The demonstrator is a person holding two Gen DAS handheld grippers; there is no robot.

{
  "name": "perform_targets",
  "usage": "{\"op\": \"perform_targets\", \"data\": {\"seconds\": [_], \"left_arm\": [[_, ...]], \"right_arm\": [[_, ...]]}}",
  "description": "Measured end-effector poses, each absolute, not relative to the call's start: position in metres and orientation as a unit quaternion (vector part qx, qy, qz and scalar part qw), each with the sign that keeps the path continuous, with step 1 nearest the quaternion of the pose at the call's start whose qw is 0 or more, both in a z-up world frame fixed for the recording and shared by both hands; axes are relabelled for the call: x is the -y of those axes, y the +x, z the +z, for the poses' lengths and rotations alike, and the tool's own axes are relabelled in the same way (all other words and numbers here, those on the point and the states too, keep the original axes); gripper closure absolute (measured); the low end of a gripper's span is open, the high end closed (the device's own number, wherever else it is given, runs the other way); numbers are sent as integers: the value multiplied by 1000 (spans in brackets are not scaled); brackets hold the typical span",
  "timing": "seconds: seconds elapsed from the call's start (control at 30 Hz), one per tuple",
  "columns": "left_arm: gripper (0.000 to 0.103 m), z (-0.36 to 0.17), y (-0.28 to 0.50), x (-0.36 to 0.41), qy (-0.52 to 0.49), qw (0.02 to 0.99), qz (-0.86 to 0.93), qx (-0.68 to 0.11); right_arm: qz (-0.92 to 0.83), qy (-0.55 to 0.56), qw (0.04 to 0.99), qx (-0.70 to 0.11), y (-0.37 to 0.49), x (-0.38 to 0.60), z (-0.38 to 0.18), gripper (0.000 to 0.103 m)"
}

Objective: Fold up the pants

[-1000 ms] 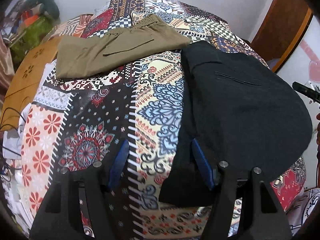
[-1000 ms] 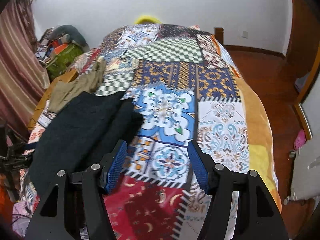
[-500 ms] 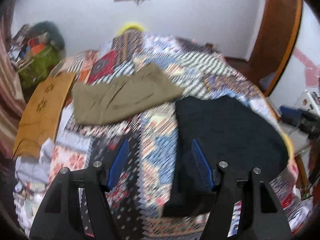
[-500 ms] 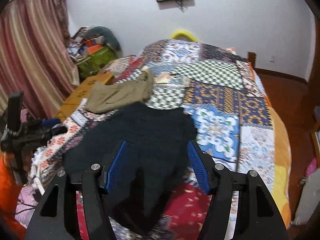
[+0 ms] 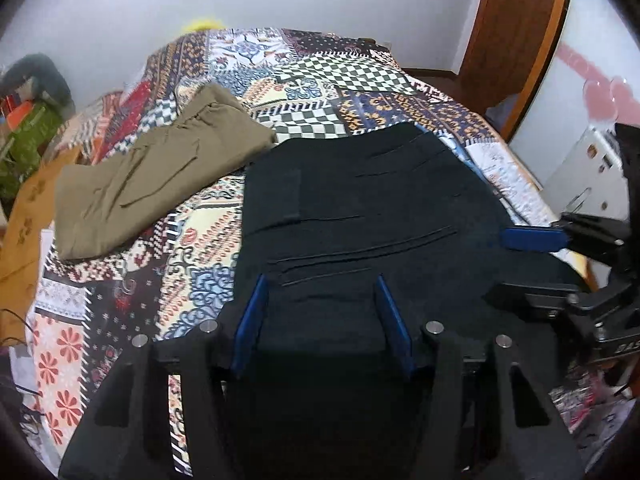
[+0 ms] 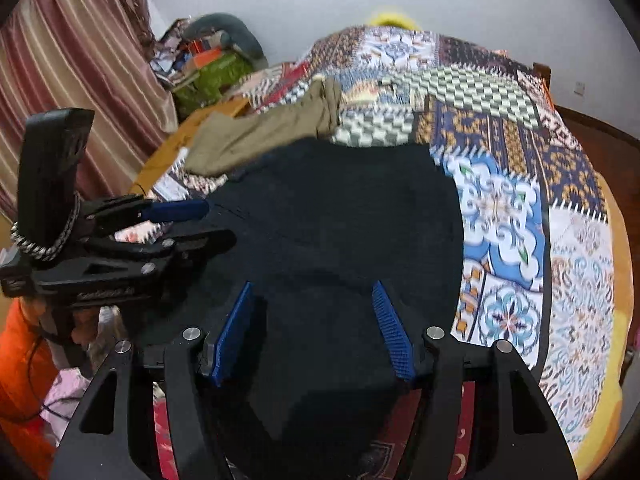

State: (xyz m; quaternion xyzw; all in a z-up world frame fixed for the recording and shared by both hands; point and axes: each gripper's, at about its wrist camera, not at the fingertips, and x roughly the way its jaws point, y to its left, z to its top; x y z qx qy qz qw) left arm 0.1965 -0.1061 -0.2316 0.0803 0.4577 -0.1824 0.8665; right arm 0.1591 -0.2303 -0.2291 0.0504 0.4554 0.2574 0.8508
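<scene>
Black pants (image 5: 360, 208) lie spread flat on the patchwork bedspread (image 5: 192, 240), also in the right wrist view (image 6: 340, 216). My left gripper (image 5: 320, 316) is open and hovers over the near end of the black pants. My right gripper (image 6: 316, 328) is open over the same pants from the other side. Each gripper shows in the other's view: the right one (image 5: 532, 240) at the pants' right edge, the left one (image 6: 176, 212) at their left edge. Neither holds cloth.
Folded olive pants (image 5: 160, 168) lie on the bed to the far left of the black pants, also in the right wrist view (image 6: 272, 128). A striped curtain (image 6: 72, 72) and a clutter pile (image 6: 212, 64) stand left of the bed. A wooden door (image 5: 516, 32) is at the right.
Both grippers have moved in over the black pants from either side. The left one shifted right, the right one shifted left. Both stayed open.
</scene>
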Motion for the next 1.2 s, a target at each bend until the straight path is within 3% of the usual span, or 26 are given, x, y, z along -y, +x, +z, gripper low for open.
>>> {"op": "perform_targets", "data": {"seconds": [0.23,0.37,0.57,0.67,0.77,0.93,1.0,1.2], "left_arm": [[46,-230,191,80,61,866,-169,-466],[41,-214,189,61,29,871,-167,-461],[40,-197,191,47,57,882,-141,-446],[38,-197,195,41,49,878,-143,-455],[31,-205,199,43,29,865,-165,-473],[27,-228,211,56,28,847,-177,-501],[20,-233,217,59,28,845,-178,-503],[14,-242,239,70,23,828,-200,-523]], "right_arm": [[251,42,853,-456,151,237,-220,46],[231,45,861,-450,147,249,-206,44],[185,55,877,-441,145,281,-190,44],[162,59,880,-442,148,293,-190,39],[157,79,874,-453,153,300,-198,34],[169,107,850,-488,166,297,-222,33],[178,120,841,-496,171,294,-231,33],[197,142,829,-503,190,291,-243,25]]}}
